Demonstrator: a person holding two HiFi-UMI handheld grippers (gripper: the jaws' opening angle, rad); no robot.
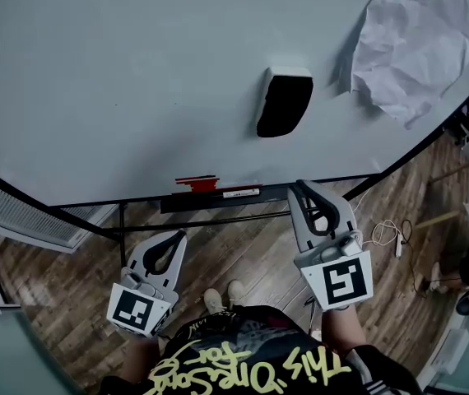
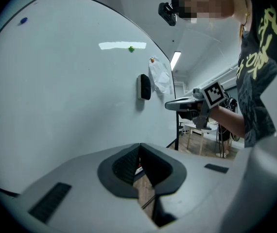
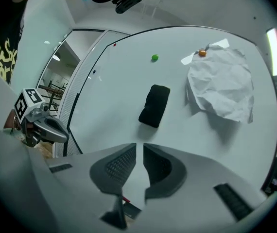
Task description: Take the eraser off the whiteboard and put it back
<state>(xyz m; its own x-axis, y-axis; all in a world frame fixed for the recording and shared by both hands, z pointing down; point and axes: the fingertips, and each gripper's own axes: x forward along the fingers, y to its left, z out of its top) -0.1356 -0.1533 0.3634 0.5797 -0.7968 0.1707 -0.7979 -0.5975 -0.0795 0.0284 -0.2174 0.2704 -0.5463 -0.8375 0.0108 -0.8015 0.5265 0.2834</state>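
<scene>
1. We see the eraser (image 1: 284, 103) stuck on the whiteboard (image 1: 136, 81). It is a dark block with a pale back, tilted a little, and neither gripper touches it.
2. In the head view the right gripper (image 1: 307, 189) is below the eraser and slightly to its right, with its tips at the board's bottom edge. A clear stretch of bare board lies between the two.
3. In the right gripper view, we find the eraser ahead of the jaws and a touch to their right, apart from them.
4. The right gripper's jaws are all but together, with only a thin slit between the pads. They have hold of nothing.
5. The left gripper (image 1: 178, 239) hangs lower and further left, under the board's bottom edge and over the wooden floor (image 1: 243, 253). It is well apart from the eraser.
6. In the left gripper view, its jaw tips meet and nothing is pinched between them. The eraser shows far ahead on the board.
7. A crumpled sheet of paper (image 3: 221, 86) hangs to the right of the eraser, pinned at its top by an orange magnet (image 3: 202, 53).
8. A green magnet (image 3: 154, 58) is on the board above the eraser.
9. A red marker (image 1: 197, 183) lies on the ledge at the board's bottom edge, left of the right gripper.
</scene>
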